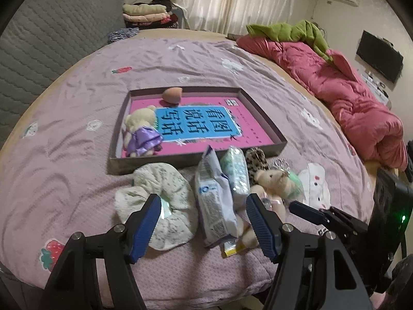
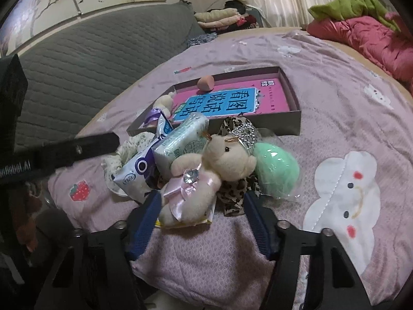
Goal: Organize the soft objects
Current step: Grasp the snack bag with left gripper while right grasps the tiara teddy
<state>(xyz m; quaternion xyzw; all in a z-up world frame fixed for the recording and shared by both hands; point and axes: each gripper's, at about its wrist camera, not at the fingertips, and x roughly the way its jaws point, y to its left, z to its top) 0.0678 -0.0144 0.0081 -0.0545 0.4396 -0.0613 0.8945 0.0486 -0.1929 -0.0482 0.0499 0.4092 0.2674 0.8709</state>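
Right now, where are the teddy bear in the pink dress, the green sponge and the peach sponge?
teddy bear in the pink dress [image 2: 227, 155], right wrist view, on its face.
green sponge [image 2: 277, 170], right wrist view, mid-body.
peach sponge [image 1: 171, 95], left wrist view, rounded side.

Your bedspread [image 2: 322, 82] is matt quilted cloth with a fine stitched texture. The teddy [image 2: 206, 165] is fuzzy plush in a shiny satin dress with a glittery gem. The wipes pack [image 1: 214, 201] and tissue pack [image 2: 180, 139] are glossy crinkly plastic film. The box [image 1: 263, 111] looks like matt cardboard. Your gripper pads [image 2: 145, 222] are ribbed, rubbery blue, on matt black plastic arms.
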